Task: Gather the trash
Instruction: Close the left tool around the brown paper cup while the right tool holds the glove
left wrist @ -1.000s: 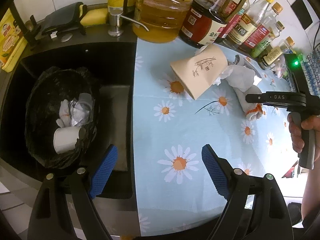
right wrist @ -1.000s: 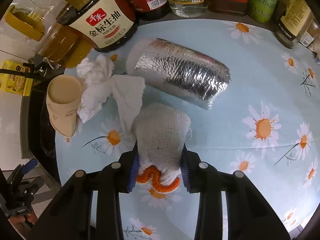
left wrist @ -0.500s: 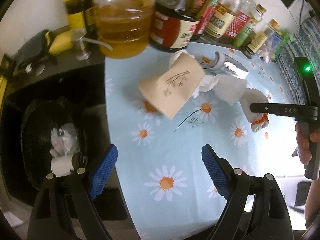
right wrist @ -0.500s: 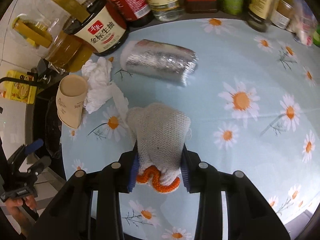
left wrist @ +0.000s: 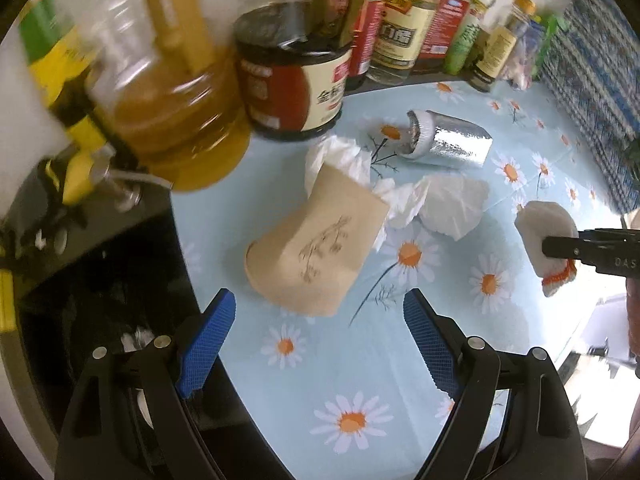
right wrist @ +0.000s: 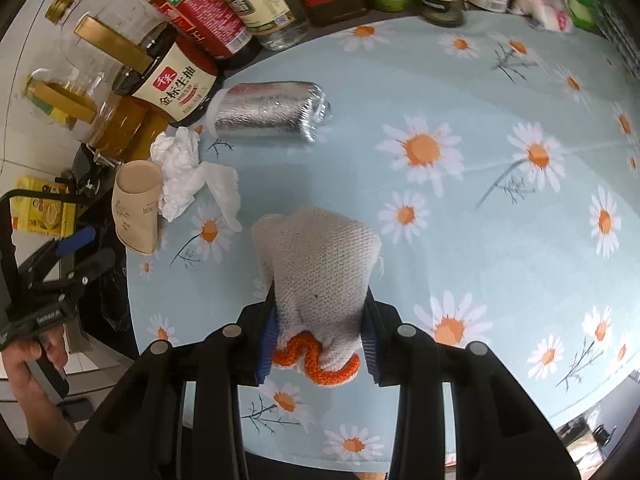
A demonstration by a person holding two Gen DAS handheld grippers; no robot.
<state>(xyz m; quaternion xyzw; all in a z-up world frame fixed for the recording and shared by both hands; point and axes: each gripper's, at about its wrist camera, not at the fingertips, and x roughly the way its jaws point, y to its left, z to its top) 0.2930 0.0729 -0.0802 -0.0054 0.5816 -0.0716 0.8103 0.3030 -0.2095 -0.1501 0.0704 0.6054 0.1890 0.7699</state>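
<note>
- Left wrist view: the left gripper (left wrist: 320, 336) points steeply down with its blue-padded jaws spread wide and nothing between them.
- Just beyond the jaws a tan paper cup (left wrist: 316, 252) lies on its side on the bench (left wrist: 352, 360), which is covered by a pale blue daisy-print cloth; its open mouth faces the lower left.
- Crumpled white tissue (left wrist: 436, 200) lies touching the cup's far end and spreads to the right of it.
- Behind the tissue a silver foil-wrapped roll (left wrist: 448, 144) lies on its side, apart from the tissue.
- A big jug of amber oil (left wrist: 172, 120) and a dark sauce jar (left wrist: 292, 88) stand at the back edge, with a row of bottles (left wrist: 404, 32) to their right.
- At the right edge the right gripper (left wrist: 560, 246) holds a knitted glove (left wrist: 544, 228) clear above the cloth.
- Right wrist view: the right gripper (right wrist: 320, 344) is clamped tight on the white knitted glove (right wrist: 320, 264) near its orange cuff, the glove's body sticking forward past the fingers.
- The paper cup (right wrist: 136, 208), tissue (right wrist: 188, 176) and foil roll (right wrist: 268, 114) lie on the cloth to the upper left, well apart from the glove.
- At the left edge a hand (right wrist: 32, 364) grips the handle of the left gripper (right wrist: 76, 248).
</note>
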